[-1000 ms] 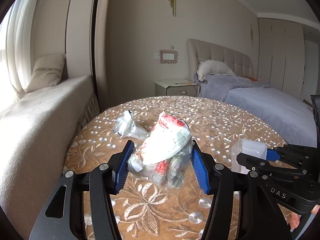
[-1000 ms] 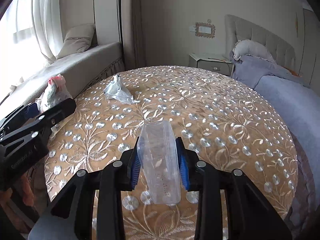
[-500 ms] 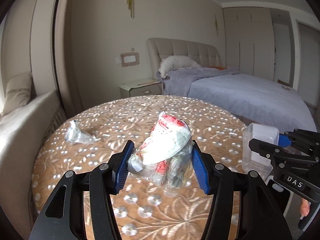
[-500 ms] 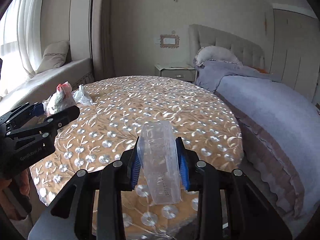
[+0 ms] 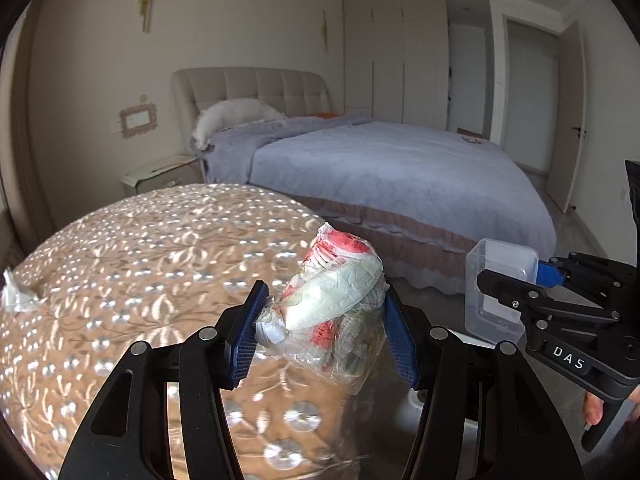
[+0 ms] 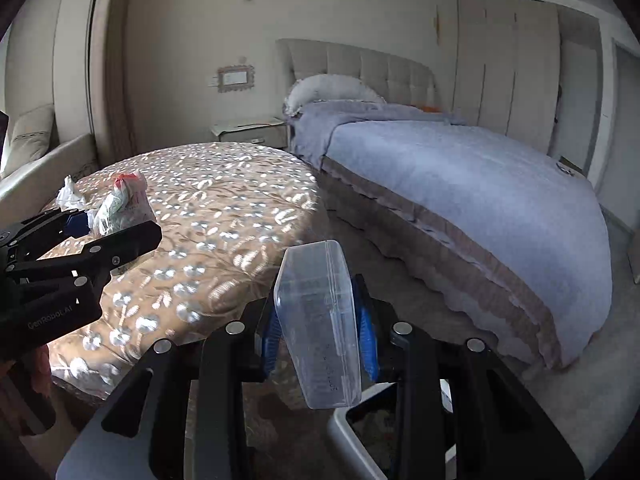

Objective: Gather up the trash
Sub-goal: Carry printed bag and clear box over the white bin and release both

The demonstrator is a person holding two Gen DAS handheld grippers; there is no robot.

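My left gripper (image 5: 322, 332) is shut on a crumpled red-and-white plastic wrapper (image 5: 332, 300) and holds it over the right edge of the round table (image 5: 132, 264). My right gripper (image 6: 320, 332) is shut on a clear plastic box (image 6: 320, 320), held off the table over the floor; the box also shows in the left wrist view (image 5: 496, 284). A crumpled white tissue (image 6: 69, 197) lies at the table's far left, also seen in the left wrist view (image 5: 14, 294). A grey bin rim (image 6: 352, 436) with a dark inside sits just below the box.
A bed with a lilac cover (image 6: 472, 184) stands right of the table, with a strip of floor between. A nightstand (image 6: 248, 130) stands against the back wall. A window seat with a cushion (image 6: 30, 138) is on the left.
Both grippers have swung right with their loads, off the table's middle toward its right edge. The bin rim has come into the right wrist view.
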